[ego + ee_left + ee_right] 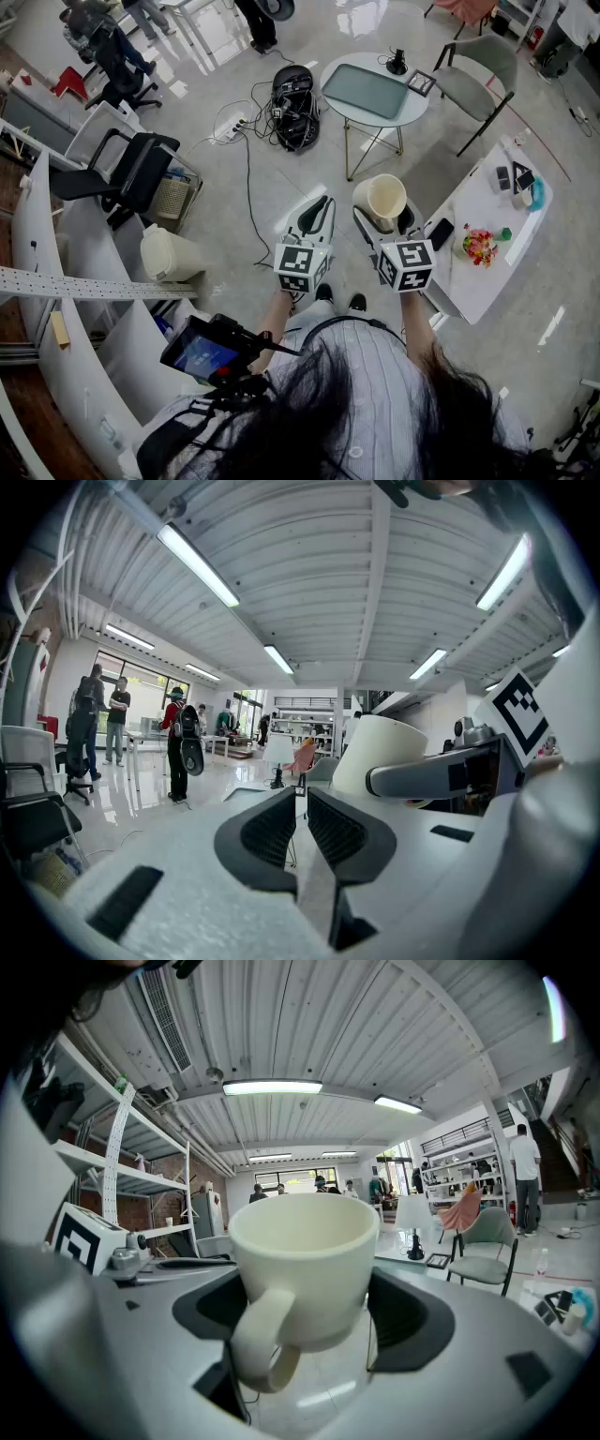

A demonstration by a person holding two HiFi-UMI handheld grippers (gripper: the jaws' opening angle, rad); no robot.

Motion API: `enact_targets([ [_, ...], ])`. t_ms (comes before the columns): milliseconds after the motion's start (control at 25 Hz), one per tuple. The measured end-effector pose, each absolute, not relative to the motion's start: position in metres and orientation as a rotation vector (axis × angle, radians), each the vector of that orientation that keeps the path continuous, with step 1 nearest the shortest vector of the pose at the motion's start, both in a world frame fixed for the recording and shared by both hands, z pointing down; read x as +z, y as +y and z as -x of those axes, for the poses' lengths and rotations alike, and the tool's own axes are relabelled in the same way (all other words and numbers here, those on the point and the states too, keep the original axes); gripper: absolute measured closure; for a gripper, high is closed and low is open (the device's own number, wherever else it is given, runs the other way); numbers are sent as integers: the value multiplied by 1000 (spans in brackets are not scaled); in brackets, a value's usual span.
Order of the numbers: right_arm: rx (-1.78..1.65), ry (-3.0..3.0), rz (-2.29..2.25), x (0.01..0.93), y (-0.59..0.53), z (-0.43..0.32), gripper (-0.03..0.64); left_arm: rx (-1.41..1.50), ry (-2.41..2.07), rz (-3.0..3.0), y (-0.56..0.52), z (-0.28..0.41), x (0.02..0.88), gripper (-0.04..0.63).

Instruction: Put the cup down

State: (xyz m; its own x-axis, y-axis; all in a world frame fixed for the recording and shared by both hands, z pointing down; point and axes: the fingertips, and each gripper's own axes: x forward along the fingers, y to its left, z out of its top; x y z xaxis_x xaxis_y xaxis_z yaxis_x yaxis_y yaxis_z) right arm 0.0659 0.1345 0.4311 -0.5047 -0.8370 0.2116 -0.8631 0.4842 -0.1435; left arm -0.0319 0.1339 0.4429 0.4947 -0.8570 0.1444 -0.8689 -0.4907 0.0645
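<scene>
The cup [305, 1260] is cream and sits between the two sides of the right tongs [309, 1314]. The tongs squeeze it on both sides, so they are grasping the cup. The cup stands straight up, with its open top facing up. Its handle [262, 1340] points back toward the camera on the tongs. The cup is empty inside.

From the head view, the cup [380, 199] is up in the air over the floor [281, 159], resting on nothing. The right tongs [382, 221] are held out in front of the person. The left tongs [319, 211] are just beside them, at about the same height.

In the left gripper view, the left tongs [300, 803] are clenched, with only a thin gap and nothing in them. The cup [375, 752] shows off to their right.

A long white surface [487, 277] stands near, to the right, with a black phone [439, 232] on it. A small round surface [370, 91] and a grey chair [483, 67] stand farther away.
</scene>
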Motion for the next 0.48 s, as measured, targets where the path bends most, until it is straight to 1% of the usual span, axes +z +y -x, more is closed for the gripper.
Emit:
enact_targets([
  [480, 375, -2632, -1503, 430, 130, -51, 218, 145, -1490, -2619, 127, 40, 444, 546],
])
